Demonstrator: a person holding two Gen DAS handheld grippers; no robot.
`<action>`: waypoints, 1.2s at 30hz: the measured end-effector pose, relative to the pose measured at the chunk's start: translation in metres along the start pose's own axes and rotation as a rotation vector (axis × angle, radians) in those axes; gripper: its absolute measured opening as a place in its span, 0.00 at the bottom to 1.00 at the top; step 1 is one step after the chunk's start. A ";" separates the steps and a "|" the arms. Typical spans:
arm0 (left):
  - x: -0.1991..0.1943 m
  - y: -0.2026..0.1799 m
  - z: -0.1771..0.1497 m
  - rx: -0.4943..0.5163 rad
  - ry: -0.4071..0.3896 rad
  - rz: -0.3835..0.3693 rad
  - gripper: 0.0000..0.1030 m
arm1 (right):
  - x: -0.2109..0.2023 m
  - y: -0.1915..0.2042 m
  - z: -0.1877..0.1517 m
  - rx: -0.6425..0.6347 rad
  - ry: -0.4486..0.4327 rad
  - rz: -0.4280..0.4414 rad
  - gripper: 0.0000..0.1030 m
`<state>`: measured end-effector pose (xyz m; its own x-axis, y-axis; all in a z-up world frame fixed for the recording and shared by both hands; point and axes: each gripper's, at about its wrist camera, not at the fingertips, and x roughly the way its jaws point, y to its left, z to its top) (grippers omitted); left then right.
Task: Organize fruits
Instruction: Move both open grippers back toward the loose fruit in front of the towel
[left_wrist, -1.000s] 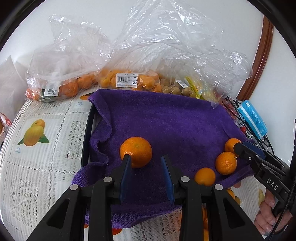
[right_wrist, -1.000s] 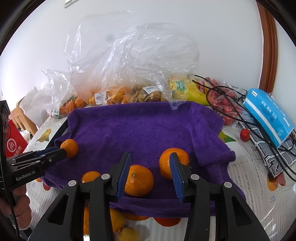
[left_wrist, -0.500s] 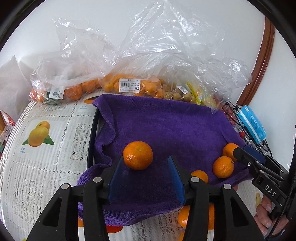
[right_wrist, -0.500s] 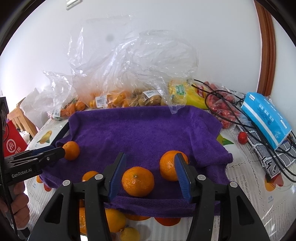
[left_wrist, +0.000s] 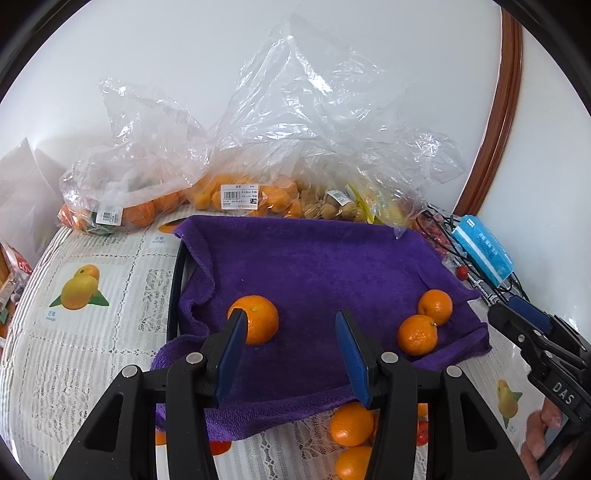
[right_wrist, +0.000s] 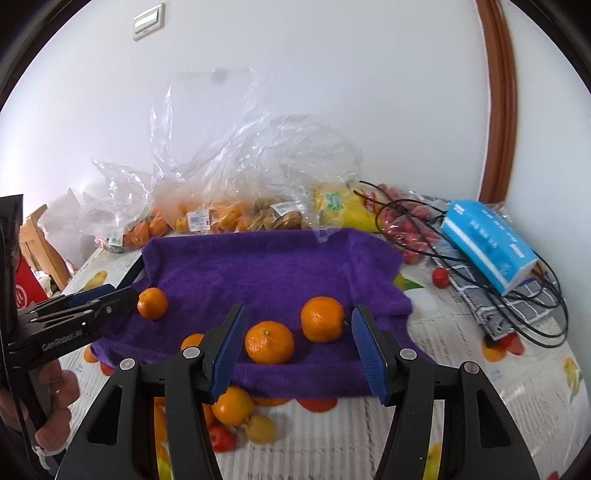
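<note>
A purple towel (left_wrist: 314, 266) (right_wrist: 266, 266) covers a black tray, and several oranges lie on it. My left gripper (left_wrist: 290, 321) is open over the towel's near edge, with one orange (left_wrist: 255, 323) just beyond its left finger and nothing gripped. Two more oranges (left_wrist: 417, 334) lie near the towel's right end. My right gripper (right_wrist: 298, 317) is open and its jaws are still opening. Two oranges (right_wrist: 269, 341) (right_wrist: 322, 319) lie on the towel beyond its fingers, touched by neither pad. The left gripper (right_wrist: 129, 295) shows in the right wrist view beside another orange (right_wrist: 152, 302).
Clear plastic bags of fruit (left_wrist: 240, 195) (right_wrist: 221, 218) line the wall behind the towel. A blue tissue pack (right_wrist: 487, 243), black cables (right_wrist: 480, 266) and small red fruits (right_wrist: 439, 277) lie to the right. Loose oranges (left_wrist: 351, 424) (right_wrist: 232, 406) sit on the fruit-print tablecloth in front.
Both grippers' jaws have widened and both have drawn back and up from the towel. The oranges on the towel have stayed where they were.
</note>
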<state>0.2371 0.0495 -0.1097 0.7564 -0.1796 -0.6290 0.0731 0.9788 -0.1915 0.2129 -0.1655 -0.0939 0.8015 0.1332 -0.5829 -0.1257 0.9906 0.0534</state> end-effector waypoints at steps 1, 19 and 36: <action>-0.002 0.000 -0.001 0.000 0.003 -0.006 0.46 | -0.004 0.000 -0.001 0.002 0.004 0.002 0.57; -0.057 0.038 -0.038 -0.030 0.024 0.041 0.46 | -0.034 0.016 -0.040 0.003 0.101 0.033 0.57; -0.056 0.051 -0.056 -0.057 0.062 0.044 0.49 | 0.001 0.025 -0.073 -0.034 0.211 0.019 0.34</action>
<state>0.1626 0.1037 -0.1264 0.7161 -0.1438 -0.6830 0.0020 0.9790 -0.2040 0.1682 -0.1430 -0.1526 0.6594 0.1386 -0.7389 -0.1622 0.9859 0.0402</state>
